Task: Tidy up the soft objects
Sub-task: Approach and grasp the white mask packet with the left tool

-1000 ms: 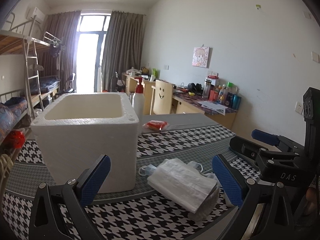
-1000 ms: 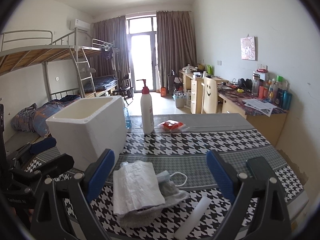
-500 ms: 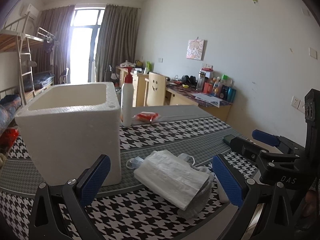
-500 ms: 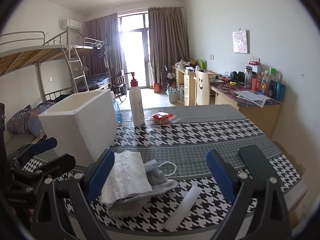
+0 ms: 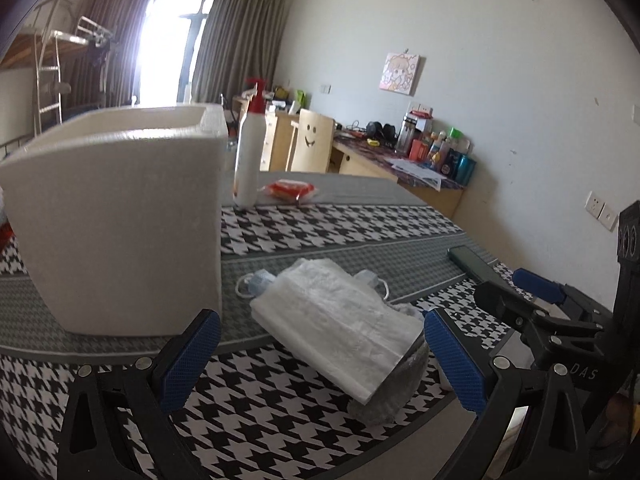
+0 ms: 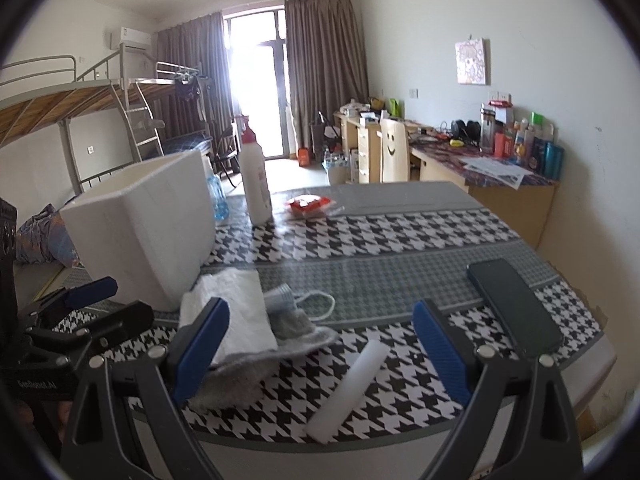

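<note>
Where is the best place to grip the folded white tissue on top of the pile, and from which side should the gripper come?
Probably grip the folded white tissue at its near end, which overhangs the grey cloth and sits raised off the tablecloth. The left gripper, open and facing that end, could come straight from the front, one finger above and one below.

Between your left gripper's [image 5: 322, 354] matt black plastic fingers, whose pads [image 5: 188, 356] are blue and finely textured, lies a white paper towel [image 5: 340, 320] with a soft embossed surface. It rests on a fuzzy grey cloth [image 5: 394, 396]. Left of that claw stands a foam box [image 5: 120, 224], white, grainy and matt. Between your right gripper's [image 6: 320, 354] fingers lies a smooth, matt white foam stick [image 6: 352, 388]. To its right is a glossy dark phone [image 6: 514, 306]. Everything sits on a woven houndstooth tablecloth [image 6: 400, 240], matt to look at.
</note>
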The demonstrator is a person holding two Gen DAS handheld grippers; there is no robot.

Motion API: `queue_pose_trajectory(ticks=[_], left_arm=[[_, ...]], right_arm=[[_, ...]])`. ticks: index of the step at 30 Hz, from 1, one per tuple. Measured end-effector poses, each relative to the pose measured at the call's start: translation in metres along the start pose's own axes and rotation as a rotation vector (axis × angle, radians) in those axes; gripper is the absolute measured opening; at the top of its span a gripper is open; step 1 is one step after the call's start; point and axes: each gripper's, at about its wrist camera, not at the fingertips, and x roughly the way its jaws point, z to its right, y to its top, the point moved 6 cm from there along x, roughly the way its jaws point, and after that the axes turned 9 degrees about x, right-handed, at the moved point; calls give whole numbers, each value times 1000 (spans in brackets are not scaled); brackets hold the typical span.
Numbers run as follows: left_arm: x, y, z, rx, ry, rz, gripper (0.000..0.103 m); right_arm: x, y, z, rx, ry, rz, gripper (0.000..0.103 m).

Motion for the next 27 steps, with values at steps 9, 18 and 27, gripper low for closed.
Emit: queue_pose_trajectory(ticks=[9, 18, 27], left_arm=[[16, -11, 0, -28, -18, -67, 95], [30, -21, 9, -30, -80, -141, 80], [44, -28, 12, -48, -135, -207, 66]], right_arm=[[5, -7, 6, 12, -7, -26, 95], [8, -9, 9, 14, -17, -31, 95], [11, -9, 14, 25, -20, -39, 95]])
